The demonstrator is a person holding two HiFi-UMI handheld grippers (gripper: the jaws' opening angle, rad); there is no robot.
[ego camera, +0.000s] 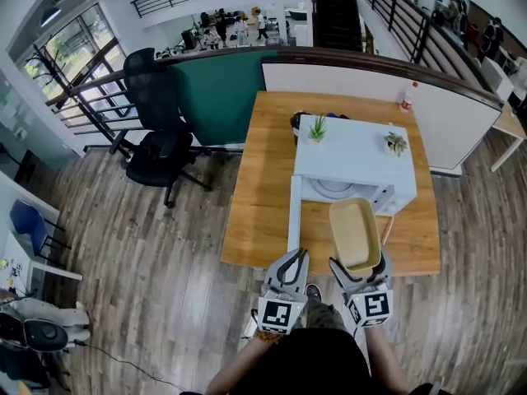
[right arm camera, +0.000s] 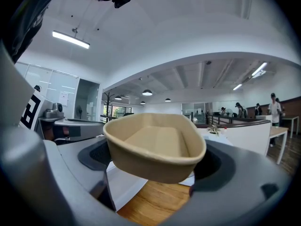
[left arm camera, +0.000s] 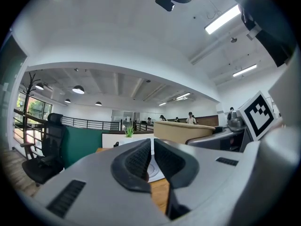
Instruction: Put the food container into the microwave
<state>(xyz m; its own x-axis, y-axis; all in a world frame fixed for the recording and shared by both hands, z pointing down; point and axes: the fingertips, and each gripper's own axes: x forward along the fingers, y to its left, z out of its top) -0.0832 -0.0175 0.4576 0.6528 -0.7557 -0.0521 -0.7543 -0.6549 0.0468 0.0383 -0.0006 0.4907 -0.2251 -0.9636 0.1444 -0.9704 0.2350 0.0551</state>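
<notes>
Right gripper (ego camera: 362, 275) was clamped on the food container (ego camera: 355, 234), one jaw on each long side, at its near end. The container was a beige, matte, oblong tub with rounded corners and a rolled rim, and it was empty. It was held level above the near part of the wooden table (ego camera: 255, 196), just in front of the microwave (ego camera: 354, 155) and not yet inside. The microwave was a white box whose door (ego camera: 294, 212) was swung open at the left, showing a round turntable (ego camera: 333, 188) in the cavity. Two small potted plants (ego camera: 318, 128) stood on its flat top. Left gripper (ego camera: 287, 275) was beside the right one, its ribbed dark pads (left arm camera: 136, 161) drawn together with only a thin slit between them, gripping nothing. A black office chair (ego camera: 156, 130) stood on the plank floor at far left.
</notes>
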